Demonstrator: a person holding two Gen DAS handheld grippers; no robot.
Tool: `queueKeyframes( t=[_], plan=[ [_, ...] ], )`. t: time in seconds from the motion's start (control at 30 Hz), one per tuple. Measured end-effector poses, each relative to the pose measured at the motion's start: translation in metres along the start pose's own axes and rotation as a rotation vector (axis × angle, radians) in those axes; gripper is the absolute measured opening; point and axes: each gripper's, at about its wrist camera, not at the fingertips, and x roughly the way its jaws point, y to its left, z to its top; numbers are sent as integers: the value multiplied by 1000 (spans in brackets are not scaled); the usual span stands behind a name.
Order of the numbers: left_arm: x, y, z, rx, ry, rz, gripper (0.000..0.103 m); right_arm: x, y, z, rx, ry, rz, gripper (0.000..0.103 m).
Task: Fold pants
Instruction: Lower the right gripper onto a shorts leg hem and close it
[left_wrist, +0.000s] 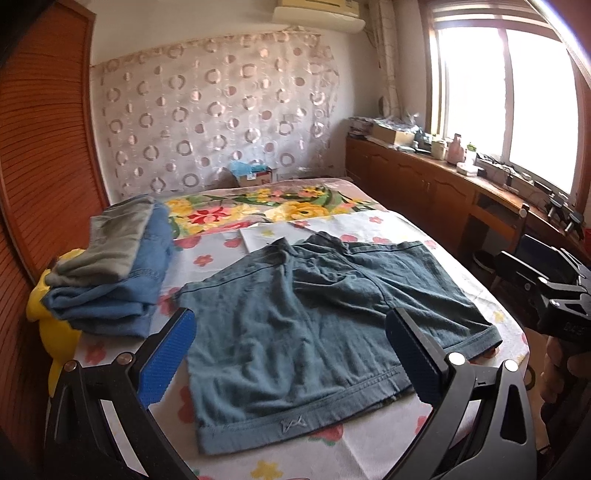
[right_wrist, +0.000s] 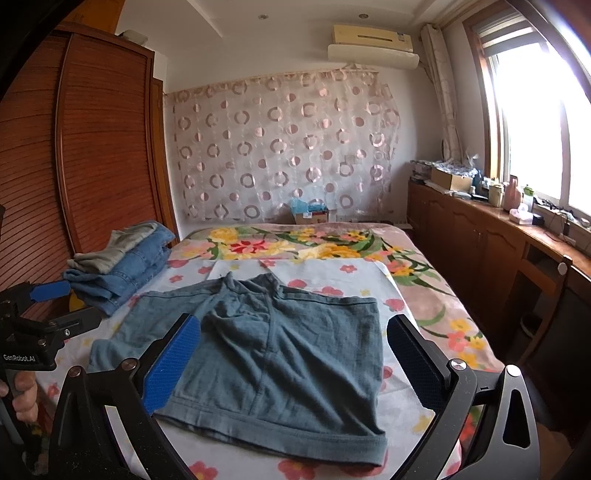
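Note:
A pair of teal shorts (left_wrist: 314, 332) lies spread flat on the flowered sheet at the near end of the bed, waistband toward me; it also shows in the right wrist view (right_wrist: 280, 362). My left gripper (left_wrist: 291, 354) is open and empty, hovering above the shorts' waistband side. My right gripper (right_wrist: 295, 365) is open and empty above the shorts' right half. The right gripper body shows at the right edge of the left wrist view (left_wrist: 554, 295); the left gripper shows at the left of the right wrist view (right_wrist: 48, 306).
A stack of folded clothes, grey on blue denim (left_wrist: 114, 266), sits at the bed's left side by a yellow toy (left_wrist: 48, 314). A wooden wardrobe (right_wrist: 92, 147) stands left. A long wooden cabinet (right_wrist: 498, 240) with clutter runs under the window on the right.

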Motion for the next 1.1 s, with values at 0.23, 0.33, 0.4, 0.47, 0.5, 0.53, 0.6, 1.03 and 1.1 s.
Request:
queueKeyframes(
  t=[0.23, 0.33, 0.4, 0.47, 0.5, 0.53, 0.6, 1.03, 1.1],
  plan=[
    [24, -6, 10, 27, 30, -36, 103, 11, -4, 6, -3, 23, -3, 97],
    [36, -9, 13, 30, 42, -48, 103, 19, -9, 9, -2, 40, 1, 93],
    [47, -10, 16, 34, 57, -54, 102, 24, -15, 12, -4, 52, 1, 91],
    [56, -12, 17, 41, 69, -65, 103, 33, -23, 15, -6, 68, 2, 86],
    [60, -13, 18, 43, 76, -70, 103, 36, -27, 18, -4, 77, 3, 84],
    [65, -14, 19, 46, 85, -76, 102, 40, -31, 20, -3, 88, 7, 80],
    [74, -17, 21, 51, 101, -87, 102, 49, -38, 24, -4, 111, 14, 76],
    [119, -33, 30, 75, 179, -119, 102, 93, -74, 46, -11, 271, 2, 52],
    [125, -35, 31, 77, 190, -120, 102, 100, -74, 49, -12, 298, 13, 51]
  ],
)
